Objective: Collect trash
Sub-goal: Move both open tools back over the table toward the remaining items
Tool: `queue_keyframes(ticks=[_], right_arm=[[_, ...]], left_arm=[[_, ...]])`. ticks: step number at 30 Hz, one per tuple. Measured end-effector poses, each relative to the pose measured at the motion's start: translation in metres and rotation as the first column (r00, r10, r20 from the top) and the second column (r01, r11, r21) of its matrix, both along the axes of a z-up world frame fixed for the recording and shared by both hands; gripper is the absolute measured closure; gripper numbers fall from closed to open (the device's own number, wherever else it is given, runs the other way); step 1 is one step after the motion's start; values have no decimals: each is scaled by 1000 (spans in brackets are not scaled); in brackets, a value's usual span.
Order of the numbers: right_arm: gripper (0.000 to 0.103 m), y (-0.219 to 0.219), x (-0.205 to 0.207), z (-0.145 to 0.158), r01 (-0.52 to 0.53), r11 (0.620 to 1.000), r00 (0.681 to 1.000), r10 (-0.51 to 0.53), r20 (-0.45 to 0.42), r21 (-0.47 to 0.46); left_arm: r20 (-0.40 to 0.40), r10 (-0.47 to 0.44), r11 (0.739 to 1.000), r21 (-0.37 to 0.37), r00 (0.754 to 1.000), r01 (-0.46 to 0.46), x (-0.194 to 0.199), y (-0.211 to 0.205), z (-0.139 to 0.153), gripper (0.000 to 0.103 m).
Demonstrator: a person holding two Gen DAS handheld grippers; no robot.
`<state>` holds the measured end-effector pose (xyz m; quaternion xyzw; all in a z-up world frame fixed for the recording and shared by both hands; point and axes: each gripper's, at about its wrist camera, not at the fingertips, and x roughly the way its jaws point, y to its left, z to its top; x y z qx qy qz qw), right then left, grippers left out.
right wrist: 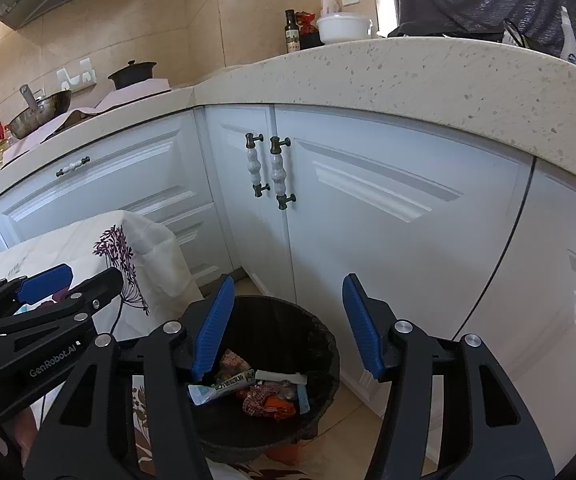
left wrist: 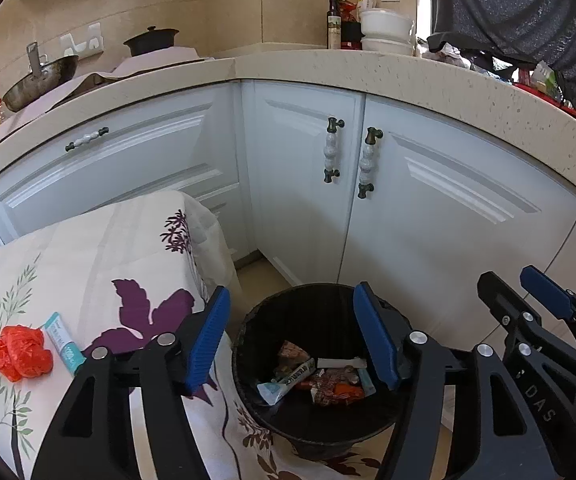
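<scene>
A black trash bin (left wrist: 248, 384) stands on the floor beside the table; it holds several wrappers (left wrist: 320, 380). It also shows in the right wrist view (right wrist: 324, 364), with the wrappers (right wrist: 264, 396) inside. A crumpled red plastic bag (left wrist: 19, 353) and a teal and white tube (left wrist: 64, 342) lie on the floral tablecloth (left wrist: 88, 264). My left gripper (left wrist: 292, 340) is open and empty above the bin. My right gripper (right wrist: 288, 324) is open and empty above the bin too; it shows at the right edge of the left wrist view (left wrist: 528, 292).
White cabinet doors (left wrist: 428, 208) with handles stand right behind the bin, under a speckled counter (left wrist: 408, 76). A wok (left wrist: 40, 80), a pot, bottles and white bowls (left wrist: 386, 26) sit on the counter. A person in grey stands at the far right.
</scene>
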<state>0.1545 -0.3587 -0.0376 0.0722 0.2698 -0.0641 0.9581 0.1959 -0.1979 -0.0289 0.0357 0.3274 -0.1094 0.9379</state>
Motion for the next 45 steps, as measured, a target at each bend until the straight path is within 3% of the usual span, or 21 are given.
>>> queue_keyframes(ticks=[10, 20, 32, 45], right_arm=[[43, 19, -5, 11, -28, 1000, 999, 28, 15, 3], [43, 73, 1, 21, -135, 991, 991, 135, 19, 10], [43, 160, 16, 28, -312, 950, 950, 311, -6, -13], [43, 236, 27, 21, -457, 888, 887, 453, -85, -41]], left_arm=[[11, 52, 999, 6, 999, -52, -8, 33, 9, 35], [-9, 183, 983, 26, 983, -182, -19, 108, 8, 35], [-46, 370, 929, 34, 928, -369, -28, 211, -4, 34], [-72, 467, 884, 15, 881, -468, -38, 277, -11, 34]])
